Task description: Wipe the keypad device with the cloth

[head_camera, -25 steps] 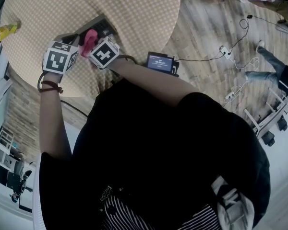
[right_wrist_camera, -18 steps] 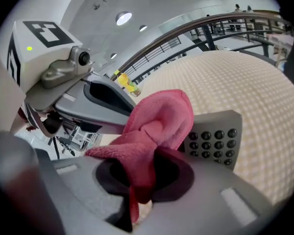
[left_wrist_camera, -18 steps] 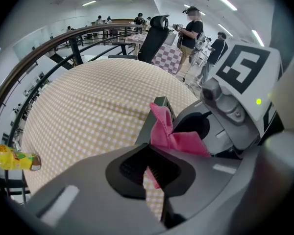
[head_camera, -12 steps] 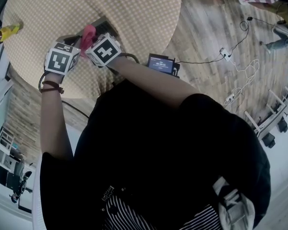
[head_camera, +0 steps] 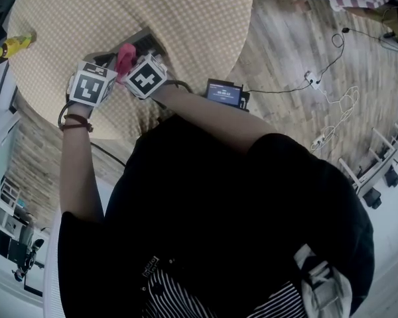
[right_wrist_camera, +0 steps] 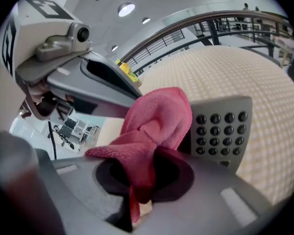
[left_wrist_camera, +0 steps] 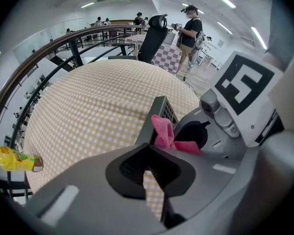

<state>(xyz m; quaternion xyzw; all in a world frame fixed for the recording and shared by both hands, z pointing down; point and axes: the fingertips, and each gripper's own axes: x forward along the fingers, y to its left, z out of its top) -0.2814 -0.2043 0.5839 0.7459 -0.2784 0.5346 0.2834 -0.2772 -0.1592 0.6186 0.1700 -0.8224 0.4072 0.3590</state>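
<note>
The grey keypad device (right_wrist_camera: 220,129) stands tilted on the checkered round table (head_camera: 186,18); its dark buttons face the right gripper view. My right gripper (right_wrist_camera: 142,180) is shut on a pink cloth (right_wrist_camera: 157,119), which is pressed against the device's left part. In the left gripper view, the device's edge (left_wrist_camera: 159,114) runs into my left gripper (left_wrist_camera: 148,153), whose jaws are closed on it, with the cloth (left_wrist_camera: 164,133) just behind. From the head view, both marker cubes sit side by side at the device (head_camera: 146,42), the cloth (head_camera: 125,57) between them.
A yellow bottle (head_camera: 13,43) lies at the table's far left edge. A small screen device (head_camera: 223,88) sits by the near table edge. Cables and a power strip (head_camera: 315,78) lie on the wooden floor. People stand far off near a chair (left_wrist_camera: 154,31).
The cloth slid a little up along the device and came back down. Both grippers stayed together at the device, shifting slightly right.
</note>
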